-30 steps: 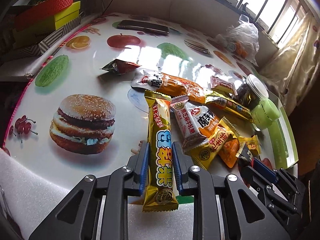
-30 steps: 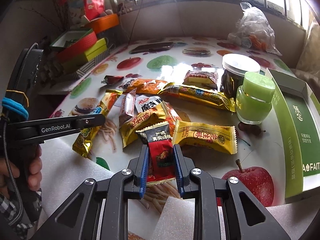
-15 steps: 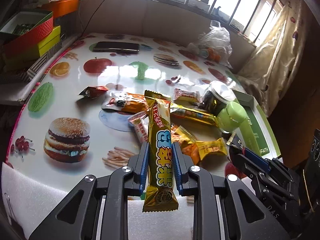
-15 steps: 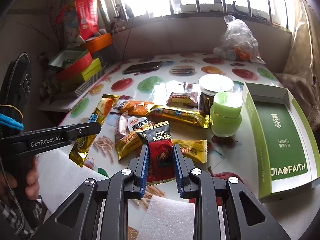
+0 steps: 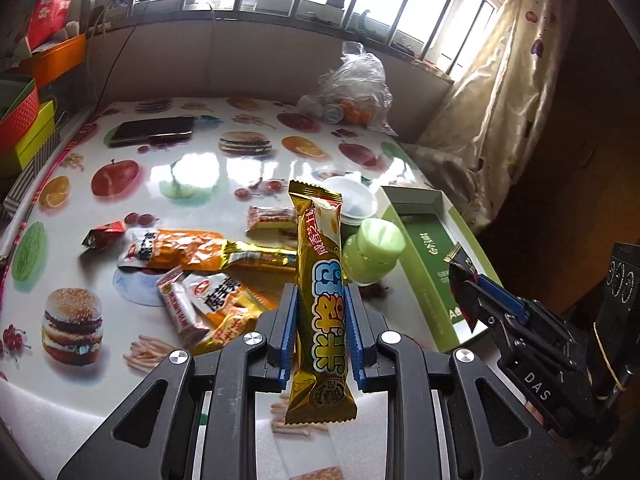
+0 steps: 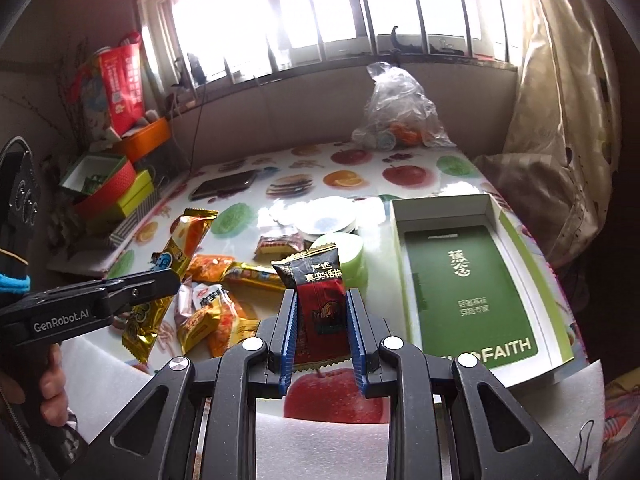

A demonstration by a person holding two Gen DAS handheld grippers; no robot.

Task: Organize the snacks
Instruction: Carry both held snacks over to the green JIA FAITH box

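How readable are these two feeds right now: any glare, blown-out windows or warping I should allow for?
Left wrist view: window glare washes out the tablecloth past the gold snack bar, which stays sharp in the left claw.
Right wrist view: windows blown out white, edges bowed by the fisheye, the green box slightly smeared; the red-black packet reads clearly.

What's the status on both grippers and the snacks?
Left gripper shut on gold snack bar. Right gripper shut on red packet. Green box open, empty, nothing blocking it.
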